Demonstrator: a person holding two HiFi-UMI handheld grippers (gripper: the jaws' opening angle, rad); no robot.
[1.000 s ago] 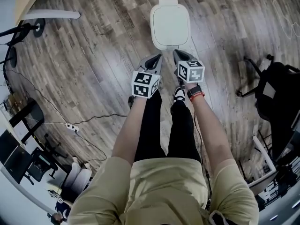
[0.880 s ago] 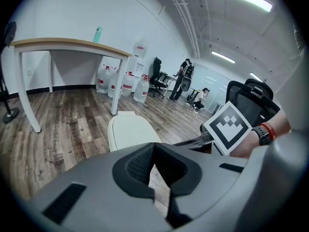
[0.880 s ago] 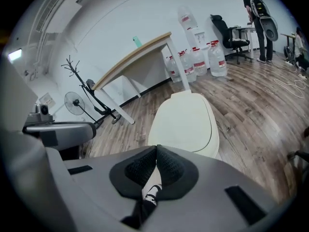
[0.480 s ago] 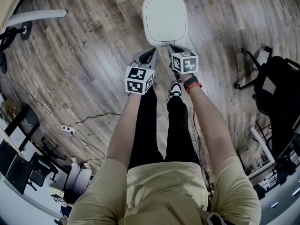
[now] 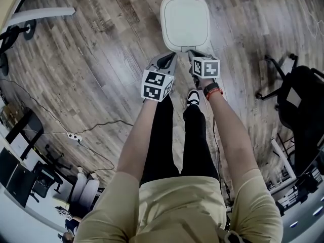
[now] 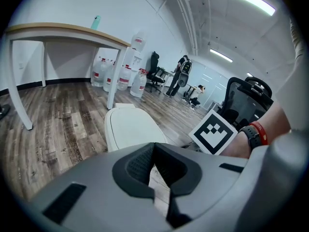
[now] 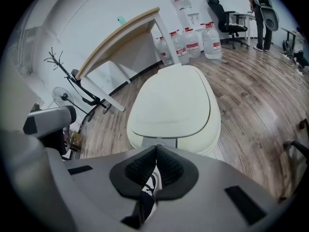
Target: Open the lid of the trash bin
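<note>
The trash bin point(image 5: 185, 22) is cream-white, the floor point(image 5: 101, 59) grey-brown wood-grain, the left gripper point(image 5: 168, 59) and right gripper point(image 5: 195, 55) grey with black-and-white square markers.

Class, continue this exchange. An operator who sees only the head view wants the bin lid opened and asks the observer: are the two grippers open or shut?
Observer: Both are shut. The right gripper and the left gripper each have their jaws together on nothing.
Operator: What faces the right one?
Observer: A grey tab under the closed lid, just past its jaw tips in its own view.
Operator: And the left one?
Observer: The bin lies ahead and to the left of its jaws, not in line with them.
</note>
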